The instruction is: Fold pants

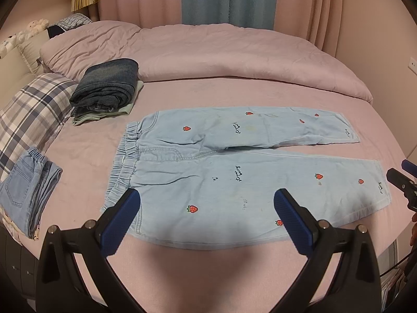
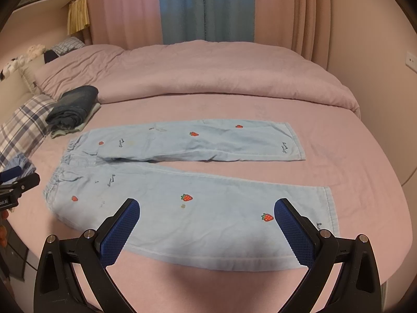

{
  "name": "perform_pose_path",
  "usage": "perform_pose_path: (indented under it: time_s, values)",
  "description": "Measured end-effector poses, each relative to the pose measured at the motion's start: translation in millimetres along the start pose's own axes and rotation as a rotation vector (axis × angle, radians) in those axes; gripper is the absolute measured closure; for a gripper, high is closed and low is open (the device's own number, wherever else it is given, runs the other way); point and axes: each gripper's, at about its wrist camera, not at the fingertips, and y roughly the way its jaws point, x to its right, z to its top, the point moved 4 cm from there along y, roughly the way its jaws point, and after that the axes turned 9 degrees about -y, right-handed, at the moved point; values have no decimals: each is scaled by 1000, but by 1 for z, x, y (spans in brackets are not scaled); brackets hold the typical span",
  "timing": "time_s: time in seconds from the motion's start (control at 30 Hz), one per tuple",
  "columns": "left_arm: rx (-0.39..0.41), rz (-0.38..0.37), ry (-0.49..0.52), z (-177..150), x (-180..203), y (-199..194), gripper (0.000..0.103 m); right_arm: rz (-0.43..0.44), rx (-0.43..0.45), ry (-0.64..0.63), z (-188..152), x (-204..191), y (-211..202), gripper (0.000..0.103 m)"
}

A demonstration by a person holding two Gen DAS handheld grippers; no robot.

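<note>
Light-blue pants with strawberry print lie flat and unfolded at the centre of both frames, on the pink bed sheet. Elastic waistband toward frame left, both legs running to frame right, slightly parted in a narrow V. Dark script lettering on each leg and at each hem (too small to read).

Left gripper: fingers spread wide, blue pads bare, nothing between them; it hangs over the waist end of the near leg, lower centre of its own view. Whether the fingertips touch the cloth cannot be told.

Right gripper: likewise spread wide and empty, over the hem end of the near leg. Its tip also shows at the right edge of the left wrist view.

Upper left of the frame: a stack of folded clothes, dark denim on top, beside a plaid pillow. Lower left: a folded pair of lighter jeans. A rumpled pink duvet lies across the far side, with pink and blue curtains behind.
</note>
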Motion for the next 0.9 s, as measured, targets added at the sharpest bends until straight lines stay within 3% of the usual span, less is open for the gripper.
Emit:
perform_pose_path:
  time_s: [0.9]
  values:
    - [-8,-3,13,-2,4,0,0,-4,2,-3,-2,-1,-1,0]
